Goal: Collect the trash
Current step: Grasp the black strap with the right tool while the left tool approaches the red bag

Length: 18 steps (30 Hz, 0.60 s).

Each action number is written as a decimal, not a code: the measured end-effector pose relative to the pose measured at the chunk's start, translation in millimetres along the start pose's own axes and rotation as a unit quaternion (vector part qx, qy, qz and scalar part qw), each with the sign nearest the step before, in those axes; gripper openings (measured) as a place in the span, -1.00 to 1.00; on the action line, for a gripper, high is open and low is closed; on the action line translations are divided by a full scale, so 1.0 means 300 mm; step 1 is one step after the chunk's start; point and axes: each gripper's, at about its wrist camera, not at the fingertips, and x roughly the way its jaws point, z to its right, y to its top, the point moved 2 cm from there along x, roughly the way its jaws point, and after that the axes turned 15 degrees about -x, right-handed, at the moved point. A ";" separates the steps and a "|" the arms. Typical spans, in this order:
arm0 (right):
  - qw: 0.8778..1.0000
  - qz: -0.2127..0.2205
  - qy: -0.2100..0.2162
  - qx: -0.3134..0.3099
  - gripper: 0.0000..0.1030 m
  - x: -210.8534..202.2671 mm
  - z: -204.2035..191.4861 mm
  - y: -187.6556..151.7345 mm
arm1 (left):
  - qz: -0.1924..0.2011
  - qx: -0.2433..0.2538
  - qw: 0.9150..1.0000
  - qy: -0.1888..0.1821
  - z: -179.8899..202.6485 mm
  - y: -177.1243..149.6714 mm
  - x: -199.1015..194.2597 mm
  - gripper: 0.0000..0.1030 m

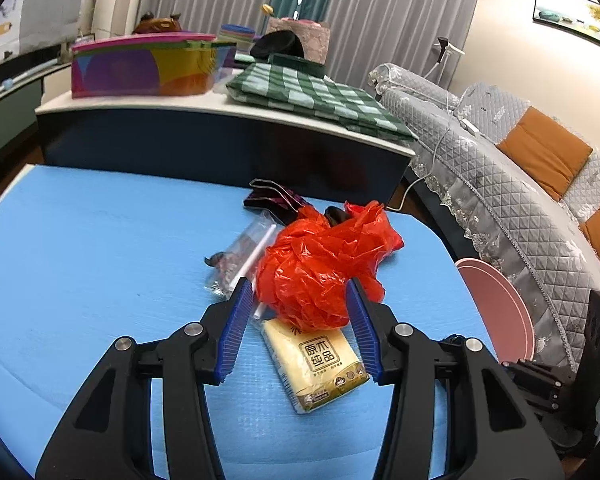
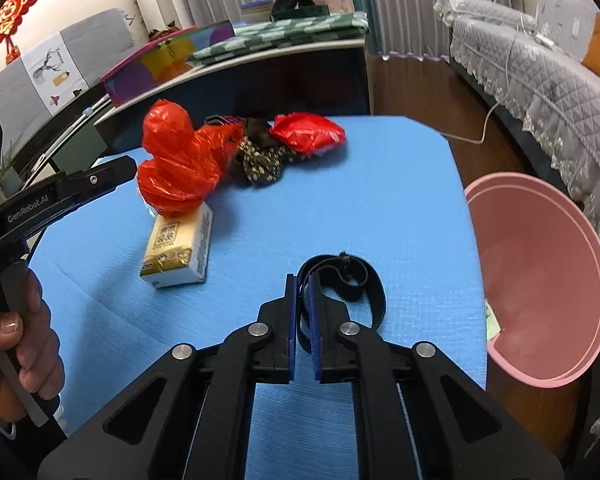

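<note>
A crumpled red plastic bag (image 1: pixel 320 264) rests on a yellow tissue pack (image 1: pixel 316 360) on the blue table (image 1: pixel 80 260). My left gripper (image 1: pixel 298 286) is closed around the bag, with both blue pads against its sides. In the right wrist view, a black band (image 2: pixel 364 276) lies looped on the table near the right edge. One stretch of it runs between the jaws of my right gripper (image 2: pixel 304 280), which stand a narrow slit apart. A pink bin (image 2: pixel 540 280) stands beside the table on the right.
A clear wrapper with a white straw (image 1: pixel 240 260) lies left of the bag. A second red bag (image 2: pixel 308 132) and dark patterned cloth (image 2: pixel 260 160) lie at the table's far side. A dark cabinet (image 1: pixel 220 148) stands behind, a grey sofa (image 1: pixel 500 200) to the right.
</note>
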 end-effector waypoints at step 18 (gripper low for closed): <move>1.000 -0.009 0.004 0.007 -0.73 0.015 0.029 -0.007 | -0.028 -0.007 1.000 0.001 0.006 -0.018 0.091 0.09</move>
